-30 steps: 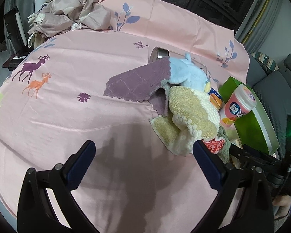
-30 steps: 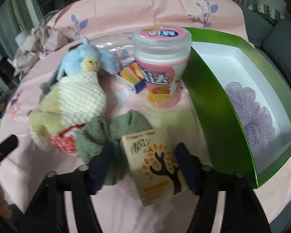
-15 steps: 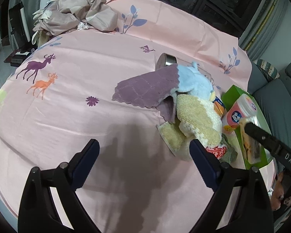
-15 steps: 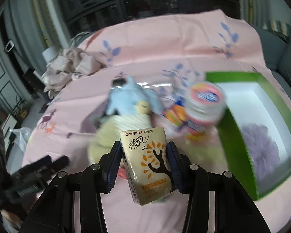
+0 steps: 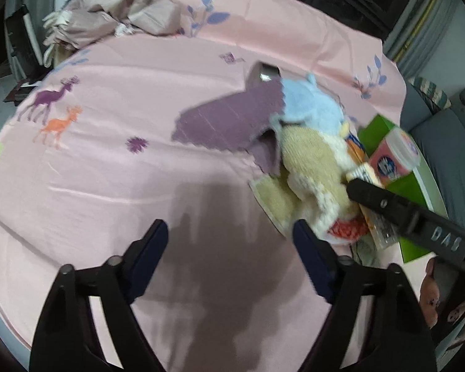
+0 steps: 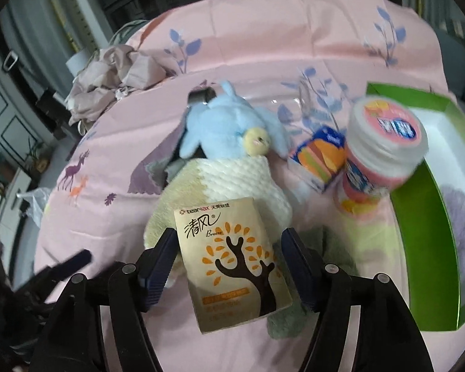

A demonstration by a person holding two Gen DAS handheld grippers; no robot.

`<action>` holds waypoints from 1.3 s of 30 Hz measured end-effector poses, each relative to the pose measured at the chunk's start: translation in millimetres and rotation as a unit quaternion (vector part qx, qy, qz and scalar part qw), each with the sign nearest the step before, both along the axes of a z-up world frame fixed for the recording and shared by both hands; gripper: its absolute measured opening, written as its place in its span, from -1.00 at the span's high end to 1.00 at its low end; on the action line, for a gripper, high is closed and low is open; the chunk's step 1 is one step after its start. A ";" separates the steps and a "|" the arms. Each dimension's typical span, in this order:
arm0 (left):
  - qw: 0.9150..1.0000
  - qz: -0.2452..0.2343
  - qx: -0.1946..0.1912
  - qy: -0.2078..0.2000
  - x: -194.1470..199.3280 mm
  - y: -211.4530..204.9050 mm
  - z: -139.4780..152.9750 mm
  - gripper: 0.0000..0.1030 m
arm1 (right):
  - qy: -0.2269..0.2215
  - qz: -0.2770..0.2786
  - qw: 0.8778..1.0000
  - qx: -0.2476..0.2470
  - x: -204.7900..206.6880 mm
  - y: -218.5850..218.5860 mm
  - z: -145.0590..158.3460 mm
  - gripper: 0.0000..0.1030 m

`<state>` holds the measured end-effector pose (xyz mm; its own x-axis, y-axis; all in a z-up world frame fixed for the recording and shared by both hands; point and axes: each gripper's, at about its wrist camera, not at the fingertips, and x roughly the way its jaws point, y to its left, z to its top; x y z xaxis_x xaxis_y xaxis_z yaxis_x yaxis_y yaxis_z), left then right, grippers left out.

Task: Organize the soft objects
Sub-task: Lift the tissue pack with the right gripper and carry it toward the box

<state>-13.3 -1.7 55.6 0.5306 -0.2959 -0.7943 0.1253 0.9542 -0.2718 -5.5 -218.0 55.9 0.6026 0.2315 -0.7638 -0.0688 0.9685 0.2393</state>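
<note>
while the pink printed sheet [image 5: 114, 167] is being stretched across most of both views, a crumpled heap of beige fabric [image 5: 114, 15] is being kept at its far edge. the green box [image 6: 424, 204], white inside, is being seen at the right of the sheet, with a pale purple mesh puff [image 6: 458, 217] lying in it. a cream and white knitted cloth [image 6: 232, 186] is being bunched in the middle of the pile of soft things, touching a light blue plush toy [image 6: 226, 127] just behind it. a purple cloth [image 5: 229, 121] is being spread flat to the left of the plush, one corner tucked under it. a grey-green cloth [image 6: 334, 245] is being partly hidden under the knitted one. a pink jar with a white lid [image 6: 381, 158] is being seen just beside the box wall, blurred, with a small burger-printed carton [image 6: 319, 161] touching it. the tissue pack [image 6: 232, 260], printed with a brown tree, is being pinched between the jaws of the right gripper [image 6: 229, 260] and held up clear of the sheet, above the knitted cloth. the left gripper [image 5: 229, 254] is being held over bare sheet, its jaws spread wide with nothing between them, near the edge of the knitted cloth.
</note>
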 end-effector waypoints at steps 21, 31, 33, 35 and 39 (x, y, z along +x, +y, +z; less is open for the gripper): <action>0.991 -0.093 -0.092 -0.020 -22.6 -47.0 28.6 -0.23 | -0.020 0.013 0.992 0.123 -16.5 -41.4 14.4 -0.37; 0.986 -0.137 -0.090 -0.006 -16.1 -90.4 24.0 0.45 | 0.027 0.025 0.978 0.204 -2.6 -60.3 -11.0 -0.12; 0.985 -0.142 -0.094 0.000 -13.4 -96.1 21.1 0.61 | 0.036 0.023 0.977 0.209 -0.2 -61.5 -16.6 0.03; 0.986 -0.140 -0.091 0.000 -12.1 -99.1 20.3 0.61 | 0.040 0.014 0.977 0.208 1.2 -62.2 -19.6 0.05; 0.987 -0.138 -0.086 -0.014 -12.3 -104.1 28.1 0.61 | 0.029 0.008 0.980 0.198 -4.7 -65.1 -12.4 0.08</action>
<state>-25.6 -105.8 83.7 0.4329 -0.5617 -0.7051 0.3834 0.8226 -0.4199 -10.2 -283.1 43.4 0.5547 0.5255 -0.6451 -0.0591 0.7982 0.5994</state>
